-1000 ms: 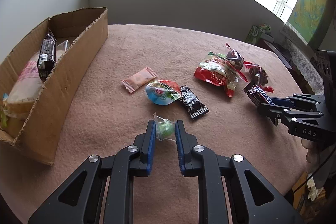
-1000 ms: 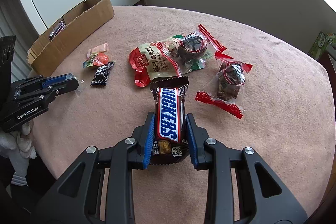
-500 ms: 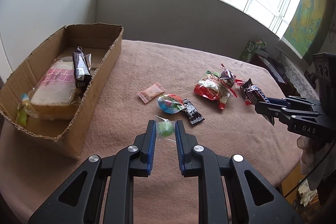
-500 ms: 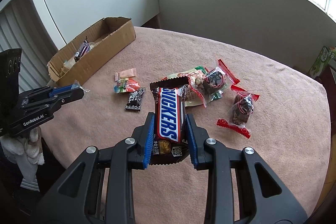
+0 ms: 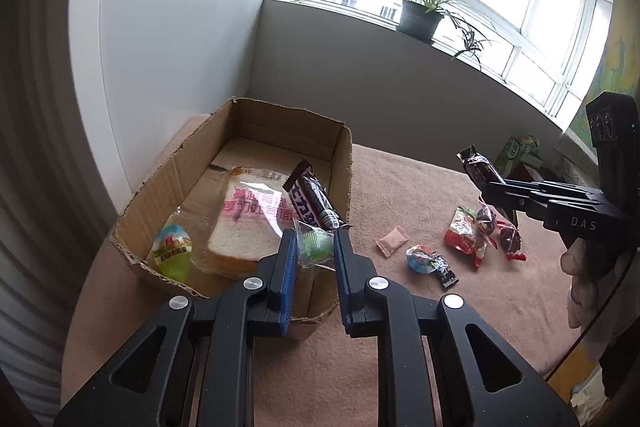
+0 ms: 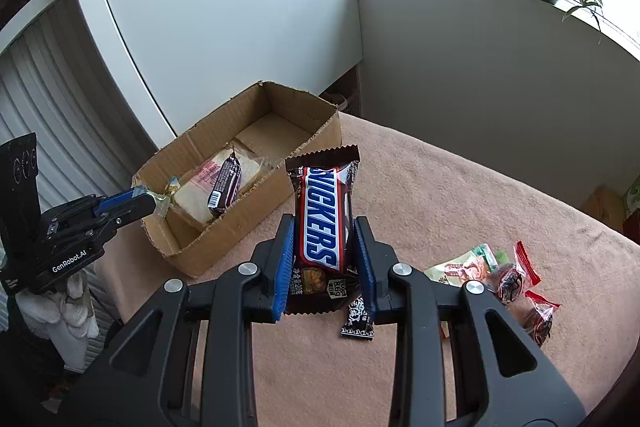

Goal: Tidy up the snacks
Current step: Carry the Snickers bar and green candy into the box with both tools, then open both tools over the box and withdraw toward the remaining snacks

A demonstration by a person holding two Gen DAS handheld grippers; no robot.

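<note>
A: Starting at the left, what is changing?

B: The cardboard box (image 5: pixel 256 195) is now sitting right under the left tongs (image 5: pixel 314 247). A second ago those tongs were hanging over the open desk (image 5: pixel 400 195) with the box well off to the side. They are pinching a small green candy (image 5: pixel 316 245) in a clear wrapper, and from the left wrist view it is hovering at the box's near end, just beside the dark chocolate bar (image 5: pixel 314 201) leaning on the bread packet (image 5: pixel 248 219).

A: So that one is nearly ready to drop?

B: I'm judging so; it seems to be over the box, though the fisheye is making the exact overlap hard to call.

A: And the right side?

B: The right tongs (image 6: pixel 326 259) are gripping a Snickers bar (image 6: pixel 324 219) by its lower half. Compared with a second ago, the bar is up off the desk and much nearer the box, but it is not over it yet; the box's long wall is still ahead and to the left.

A: Which way is the bar pointing?

B: Its long axis is running along the tongs, crimped top end pointing forward and away, label facing up at the camera. The loose snacks (image 6: pixel 500 275) are lying behind on the right.
</note>
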